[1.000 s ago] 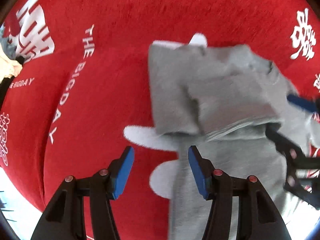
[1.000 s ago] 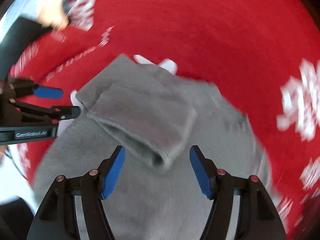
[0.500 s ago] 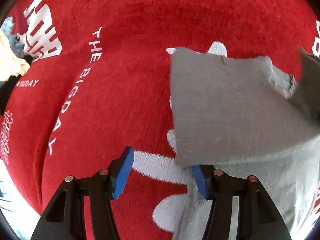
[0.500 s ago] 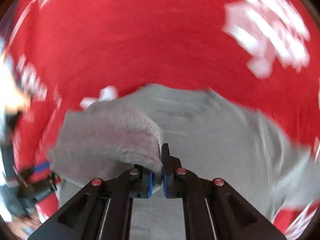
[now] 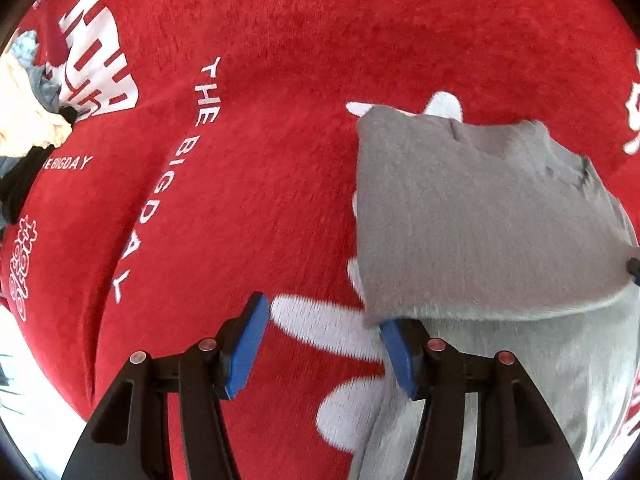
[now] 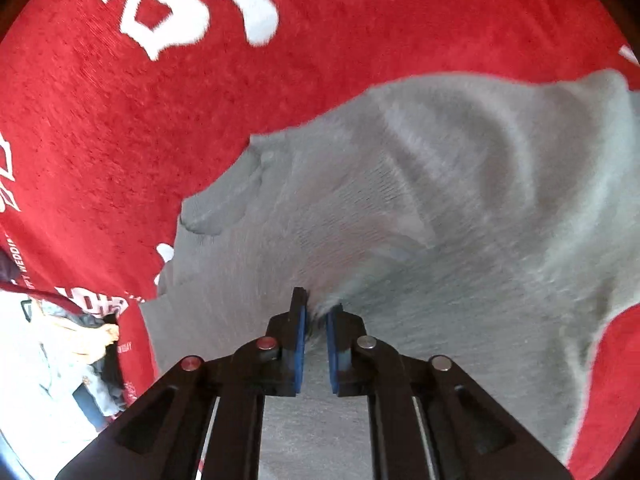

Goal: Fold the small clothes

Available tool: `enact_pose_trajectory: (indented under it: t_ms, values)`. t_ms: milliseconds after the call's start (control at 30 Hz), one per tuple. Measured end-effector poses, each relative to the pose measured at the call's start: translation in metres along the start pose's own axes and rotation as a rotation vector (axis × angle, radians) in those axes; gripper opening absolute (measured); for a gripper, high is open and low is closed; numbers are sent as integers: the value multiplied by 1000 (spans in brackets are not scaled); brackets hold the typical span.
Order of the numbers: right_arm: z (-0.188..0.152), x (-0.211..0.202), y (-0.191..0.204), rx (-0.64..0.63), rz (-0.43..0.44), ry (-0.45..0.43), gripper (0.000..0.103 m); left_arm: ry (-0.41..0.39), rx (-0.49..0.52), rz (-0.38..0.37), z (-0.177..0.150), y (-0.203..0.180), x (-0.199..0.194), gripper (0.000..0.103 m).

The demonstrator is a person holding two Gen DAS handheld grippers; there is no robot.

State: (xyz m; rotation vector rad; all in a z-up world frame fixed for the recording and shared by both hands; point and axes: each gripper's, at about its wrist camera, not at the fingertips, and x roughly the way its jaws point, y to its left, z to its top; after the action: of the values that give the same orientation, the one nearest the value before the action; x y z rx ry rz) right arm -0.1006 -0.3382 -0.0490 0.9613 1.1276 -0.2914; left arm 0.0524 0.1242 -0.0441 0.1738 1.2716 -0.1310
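A small grey garment (image 5: 480,220) lies on a red cloth (image 5: 260,160) with white print. Its upper part is folded over into a flat panel. My left gripper (image 5: 324,348) is open and empty, with its jaws just left of the panel's lower left corner; its right finger (image 5: 400,356) sits under the fabric edge. My right gripper (image 6: 316,320) is shut on a fold of the grey garment (image 6: 440,220), which stretches up from the jaws. A dark tip at the right edge of the left wrist view (image 5: 634,266) meets the panel's corner.
A pile of cream, blue and dark clothes (image 5: 28,128) lies at the far left edge of the red cloth; it also shows in the right wrist view (image 6: 84,344). A pale surface (image 5: 24,420) shows past the cloth's lower left edge.
My right gripper closed on the garment's fold and swung across, carrying it. The folded panel went from bunched to flat. My left gripper stayed open, shifting slightly left of the garment.
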Motion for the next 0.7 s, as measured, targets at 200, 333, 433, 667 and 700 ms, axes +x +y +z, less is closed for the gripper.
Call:
enact_pose_trajectory:
  t_ms: [200, 333, 433, 667, 700]
  values:
    - [-4, -17, -28, -85, -198, -1, 18, 23, 10, -30, -15, 17, -31, 58]
    - [-16, -34, -35, -114, -261, -7, 19, -9, -6, -67, 8, 11, -29, 58]
    - [-22, -39, -21, -184, -236, -7, 19, -67, 1, -65, 41, -5, -15, 58]
    - [-18, -9, 25, -320, -180, 31, 23, 6, -56, -73, 96, -3, 49, 58]
    - [-18, -2, 25, -322, -186, 44, 24, 16, -52, -31, 96, 1, 56, 58]
